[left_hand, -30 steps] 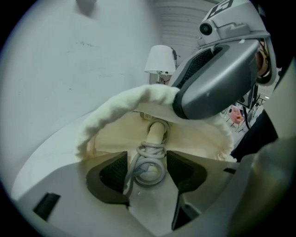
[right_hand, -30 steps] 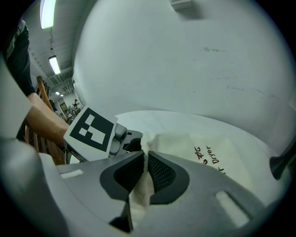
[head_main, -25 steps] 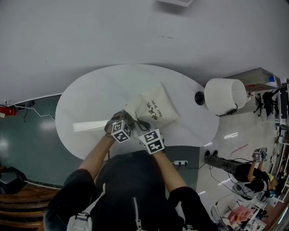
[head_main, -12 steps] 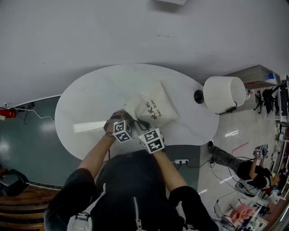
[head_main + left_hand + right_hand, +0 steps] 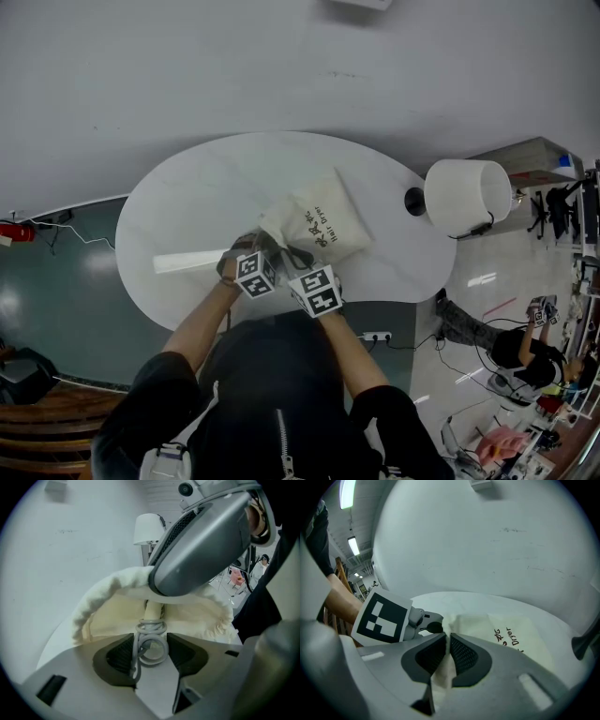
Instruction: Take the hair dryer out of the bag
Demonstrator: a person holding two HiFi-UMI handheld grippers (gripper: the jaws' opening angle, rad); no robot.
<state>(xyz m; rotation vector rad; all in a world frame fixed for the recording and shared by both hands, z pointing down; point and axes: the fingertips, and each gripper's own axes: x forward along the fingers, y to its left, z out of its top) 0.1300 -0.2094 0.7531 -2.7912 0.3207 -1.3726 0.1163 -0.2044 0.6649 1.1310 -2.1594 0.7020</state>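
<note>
A cream drawstring bag (image 5: pixel 326 225) printed "Hair Dryer" lies on the white oval table (image 5: pixel 187 206). Both grippers are at its near, open mouth. My right gripper (image 5: pixel 446 656) is shut on a fold of the bag's rim (image 5: pixel 443 677) and holds the mouth up. In the left gripper view its grey body (image 5: pixel 201 550) looms over the opening. My left gripper (image 5: pixel 150 654) reaches into the mouth; its jaws have just been closing. A grey coiled cord (image 5: pixel 151 641) sits between them, and I see no pad squeezing it. Behind the cord, the dryer's cream handle (image 5: pixel 152 611) shows inside the bag.
A white lamp shade (image 5: pixel 467 199) stands beside the table's right edge. On the floor are a power strip (image 5: pixel 375 337) and cables. A person (image 5: pixel 516 354) sits low at the right, and wooden steps (image 5: pixel 37 422) are at the lower left.
Both grippers stay at the bag's mouth and the bag has not shifted. Only the person on the floor at the right has moved.
</note>
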